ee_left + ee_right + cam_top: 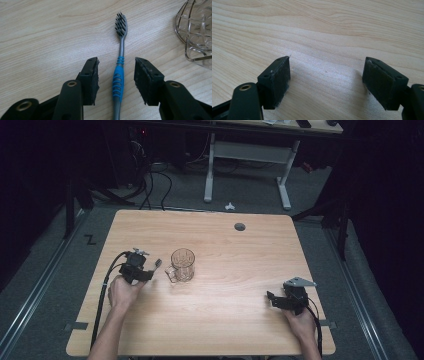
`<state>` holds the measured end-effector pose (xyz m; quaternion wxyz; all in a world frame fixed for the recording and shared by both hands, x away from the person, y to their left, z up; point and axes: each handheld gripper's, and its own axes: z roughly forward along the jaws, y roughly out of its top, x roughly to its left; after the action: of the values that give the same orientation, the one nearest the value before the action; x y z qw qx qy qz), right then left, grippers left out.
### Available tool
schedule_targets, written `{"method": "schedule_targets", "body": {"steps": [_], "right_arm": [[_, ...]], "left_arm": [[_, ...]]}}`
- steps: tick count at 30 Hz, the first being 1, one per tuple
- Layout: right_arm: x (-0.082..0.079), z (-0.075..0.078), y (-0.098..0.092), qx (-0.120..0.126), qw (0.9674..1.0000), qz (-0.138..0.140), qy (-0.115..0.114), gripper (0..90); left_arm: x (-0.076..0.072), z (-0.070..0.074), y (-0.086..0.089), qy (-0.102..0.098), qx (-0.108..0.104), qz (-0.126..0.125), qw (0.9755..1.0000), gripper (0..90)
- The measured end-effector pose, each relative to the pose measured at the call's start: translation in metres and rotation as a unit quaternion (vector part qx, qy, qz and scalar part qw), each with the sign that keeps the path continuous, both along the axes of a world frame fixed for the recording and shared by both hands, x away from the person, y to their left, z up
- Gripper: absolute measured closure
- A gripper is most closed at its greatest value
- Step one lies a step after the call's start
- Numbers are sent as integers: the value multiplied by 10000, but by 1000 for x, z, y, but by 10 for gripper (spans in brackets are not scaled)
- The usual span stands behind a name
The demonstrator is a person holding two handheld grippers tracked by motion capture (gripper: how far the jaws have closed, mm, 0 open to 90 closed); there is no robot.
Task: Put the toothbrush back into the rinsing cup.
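Pale wood tabletop [225,320] under dim light, dark room beyond it, and I'm sitting over the left tool [116,75] right now. Its jaws stand apart on either side of a toothbrush [119,72], which lies flat on the wood between them; there's a sliver of bare wood on each side of the blue grip, so I'd call the tool released, not yet clamped. What matters here is the line-up: the brush's long axis runs straight ahead along the tool's own pointing direction, bristle head far out in front, blue ribbed grip dead between the pads [91,80], tail end passing back beneath the tool where I lose it. So a squeeze should meet the handle square across its width, I reckon. Ahead and off to one side of the left tool sits a clear glass mug [197,35], cut off by the frame edge; from above it stands upright [182,265] just beside the left tool [150,268], and the brush is hard to pick out there. My right tool [272,300] rests well away across the tabletop, jaws wide apart over bare wood [325,77], gripping nothing. Left hand [122,292] is plainly the nearer one.
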<state>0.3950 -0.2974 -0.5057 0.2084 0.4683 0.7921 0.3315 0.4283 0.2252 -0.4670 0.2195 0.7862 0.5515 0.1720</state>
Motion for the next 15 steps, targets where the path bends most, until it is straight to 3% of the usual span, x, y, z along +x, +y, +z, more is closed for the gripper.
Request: {"method": "schedule_targets", "body": {"steps": [15], "right_arm": [[0, 0, 0, 0, 10000, 0, -1, 225]], "left_arm": [[6, -9, -2, 229, -6, 6, 9997, 677]]}}
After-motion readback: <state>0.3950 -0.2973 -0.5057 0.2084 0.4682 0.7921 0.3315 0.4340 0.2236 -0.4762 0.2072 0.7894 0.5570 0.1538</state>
